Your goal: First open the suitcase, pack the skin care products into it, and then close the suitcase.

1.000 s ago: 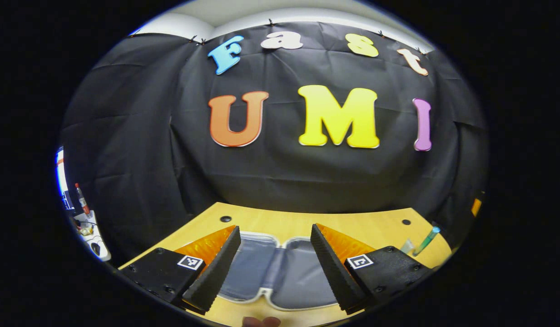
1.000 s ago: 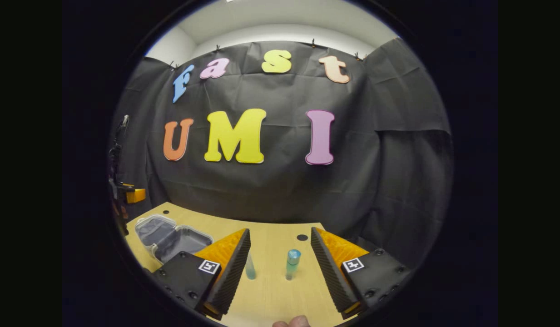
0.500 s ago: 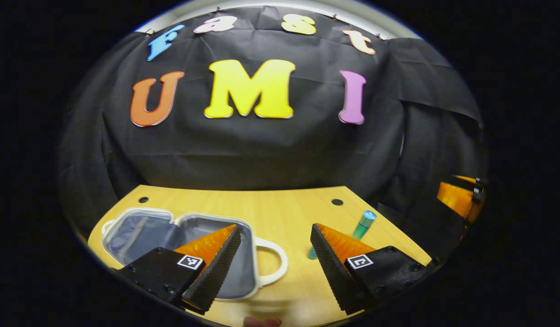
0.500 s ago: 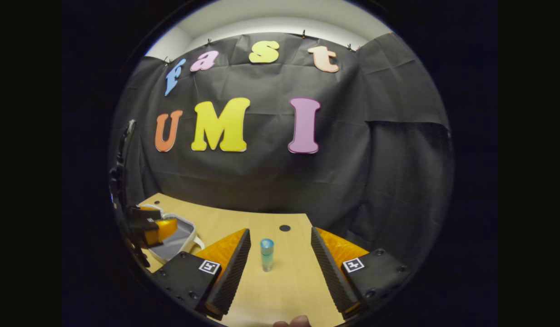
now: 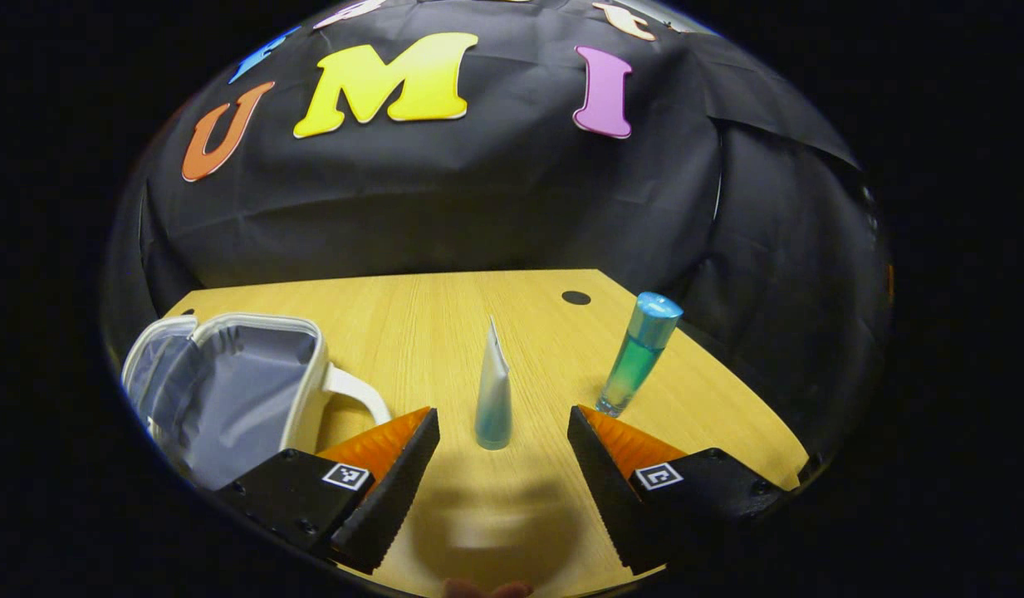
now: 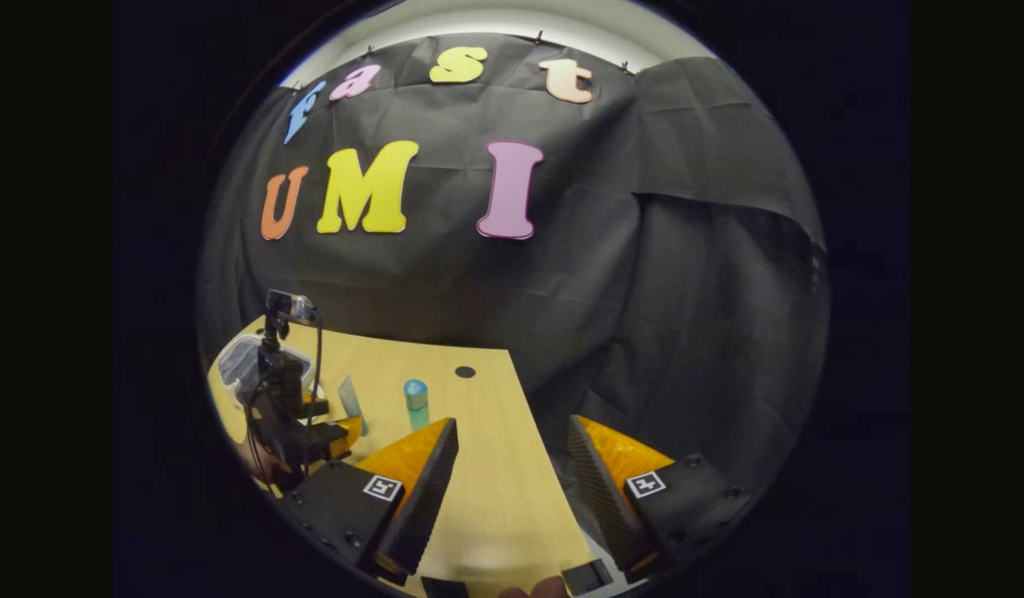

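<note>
The left gripper [image 5: 503, 432] was spread apart, empty, above the table [image 5: 412, 316]. A tube [image 5: 493, 399] stood cap-down just ahead of its fingers. A bottle [image 5: 640, 353] stood near the table's right edge. The suitcase [image 5: 221, 390] lay open at the left edge. The right gripper [image 6: 512, 440] was spread apart, empty, over the right edge.

On the worktop [image 5: 445, 316] stood one open suitcase [image 5: 221, 390], one tube [image 5: 493, 399] and one capped bottle [image 5: 640, 353].
</note>
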Tool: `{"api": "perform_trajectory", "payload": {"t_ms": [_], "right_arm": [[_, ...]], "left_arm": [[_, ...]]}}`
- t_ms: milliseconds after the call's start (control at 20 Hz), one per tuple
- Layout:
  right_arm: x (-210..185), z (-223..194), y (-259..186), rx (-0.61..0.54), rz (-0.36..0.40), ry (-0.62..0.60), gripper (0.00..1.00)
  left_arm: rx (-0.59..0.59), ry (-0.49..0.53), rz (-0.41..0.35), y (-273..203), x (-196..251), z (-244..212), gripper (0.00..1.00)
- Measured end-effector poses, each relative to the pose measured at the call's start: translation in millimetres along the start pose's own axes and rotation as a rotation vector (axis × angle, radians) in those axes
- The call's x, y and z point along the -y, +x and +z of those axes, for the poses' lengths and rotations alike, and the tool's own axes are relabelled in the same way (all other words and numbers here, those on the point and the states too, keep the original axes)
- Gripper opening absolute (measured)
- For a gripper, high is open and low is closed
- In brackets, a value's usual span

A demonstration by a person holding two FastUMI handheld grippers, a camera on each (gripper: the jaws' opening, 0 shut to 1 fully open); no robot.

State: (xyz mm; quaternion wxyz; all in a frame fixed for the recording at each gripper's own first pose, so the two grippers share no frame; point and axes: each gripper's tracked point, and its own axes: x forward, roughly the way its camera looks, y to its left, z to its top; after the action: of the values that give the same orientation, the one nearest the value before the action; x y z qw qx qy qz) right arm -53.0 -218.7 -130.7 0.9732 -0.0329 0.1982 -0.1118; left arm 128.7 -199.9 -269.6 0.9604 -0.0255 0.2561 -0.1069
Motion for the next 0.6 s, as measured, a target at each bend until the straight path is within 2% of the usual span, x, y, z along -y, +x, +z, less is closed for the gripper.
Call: {"api": "perform_trajectory", "payload": {"t_ms": [150, 400, 550, 600], "right_arm": [[1.4, 0.0, 7.4, -0.004, -0.002, 0.021, 0.79], [3.5, -2.0, 18.8, -0.013, 0.004, 0.003, 0.79], [4.8, 0.1, 25.1, -0.009, 0.000, 0.011, 0.79], [5.0, 1.0, 26.5, -0.009, -0.001, 0.013, 0.79]], "left_arm": [[-0.009, 0.025, 0.053, 25.6, -4.4, -5.1, 0.99], [-0.060, 0.030, 0.065, 55.9, -8.9, -18.0, 0.99], [-0.093, -0.002, 0.063, 58.3, -6.8, -24.3, 0.80], [-0.103, 0.003, 0.062, 59.9, -5.7, -26.6, 0.76]]}}
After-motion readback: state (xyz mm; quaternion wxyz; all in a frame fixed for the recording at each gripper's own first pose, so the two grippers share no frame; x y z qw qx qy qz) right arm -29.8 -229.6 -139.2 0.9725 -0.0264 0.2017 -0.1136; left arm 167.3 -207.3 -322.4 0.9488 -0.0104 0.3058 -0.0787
